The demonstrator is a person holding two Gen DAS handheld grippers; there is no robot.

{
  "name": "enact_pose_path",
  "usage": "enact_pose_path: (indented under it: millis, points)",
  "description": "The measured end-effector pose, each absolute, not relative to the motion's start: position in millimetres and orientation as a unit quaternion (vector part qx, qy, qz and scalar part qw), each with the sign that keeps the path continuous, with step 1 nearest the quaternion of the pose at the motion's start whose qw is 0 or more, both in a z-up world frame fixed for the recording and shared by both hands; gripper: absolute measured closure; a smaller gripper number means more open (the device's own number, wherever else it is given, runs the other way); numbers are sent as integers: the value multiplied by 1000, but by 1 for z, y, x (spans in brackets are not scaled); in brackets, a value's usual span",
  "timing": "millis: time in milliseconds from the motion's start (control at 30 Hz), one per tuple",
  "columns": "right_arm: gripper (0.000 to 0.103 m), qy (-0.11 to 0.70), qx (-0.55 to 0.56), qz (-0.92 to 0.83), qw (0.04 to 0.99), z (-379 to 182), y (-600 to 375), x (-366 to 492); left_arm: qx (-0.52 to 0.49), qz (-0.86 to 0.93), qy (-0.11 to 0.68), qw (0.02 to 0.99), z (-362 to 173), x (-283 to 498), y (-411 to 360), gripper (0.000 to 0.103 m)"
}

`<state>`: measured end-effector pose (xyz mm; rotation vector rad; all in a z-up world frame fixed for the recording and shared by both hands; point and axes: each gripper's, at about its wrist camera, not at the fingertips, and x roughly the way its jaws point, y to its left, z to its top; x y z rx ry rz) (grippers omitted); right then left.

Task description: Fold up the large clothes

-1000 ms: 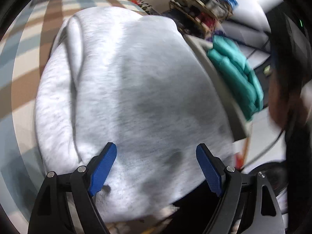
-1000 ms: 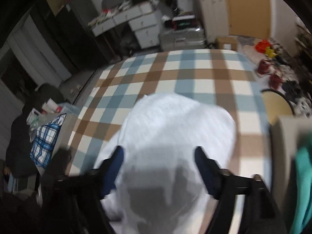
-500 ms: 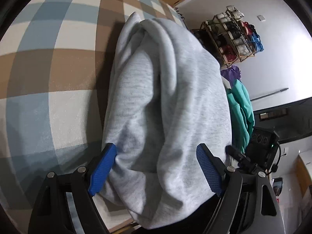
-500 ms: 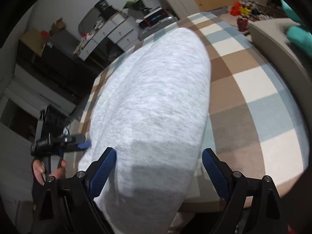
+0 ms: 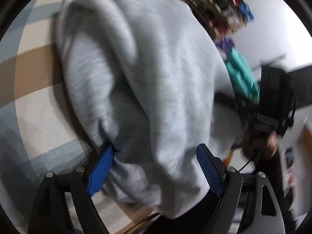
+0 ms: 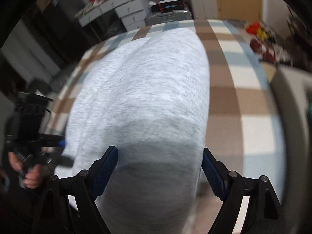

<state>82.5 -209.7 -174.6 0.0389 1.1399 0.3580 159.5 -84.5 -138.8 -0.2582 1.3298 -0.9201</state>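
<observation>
A bulky grey sweatshirt [image 5: 156,78] lies bundled on a plaid bed cover [image 5: 39,117]. My left gripper [image 5: 154,167] straddles one near end of it. Its jaws stand wide and cloth bunches against the left pad [image 5: 101,167]. In the right wrist view the same sweatshirt [image 6: 146,97] stretches away from my right gripper [image 6: 159,167]. Its jaws are closing, and the cloth fills the gap between them and brushes both pads. Each view shows the person's other hand [image 5: 257,146] [image 6: 31,177] at the far side of the bundle.
A teal padded jacket [image 5: 241,78] lies beyond the sweatshirt, with a shoe rack [image 5: 220,9] against the wall behind it. White drawers [image 6: 124,9] and a grey suitcase [image 6: 167,15] stand past the bed. A beige padded edge [image 6: 288,117] runs along the right.
The right gripper has sunk onto the near end of the sweatshirt. The left gripper has moved in, so cloth now bunches against its left pad. Both views are blurred by motion.
</observation>
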Motion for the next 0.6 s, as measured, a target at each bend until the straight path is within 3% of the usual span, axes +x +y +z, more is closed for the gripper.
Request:
enact_pose_path:
  millis: [100,200,333,500,600]
  points:
    - [19,540,5,170,824,-175,-210,80,-183,-396,579,689,-114,167,-60,25]
    - [19,519,-26,162,839,-175,-208,65,-242,-433,470,730,-54,157,-26,25]
    - [19,498,-23,152,853,-179,-207,61,-222,-460,417,752,-11,175,-52,23]
    - [19,490,-7,149,859,-179,-209,61,-172,-380,528,740,-72,254,-108,23]
    - [19,481,-9,147,864,-181,-207,58,-215,-352,582,701,-130,266,-103,35]
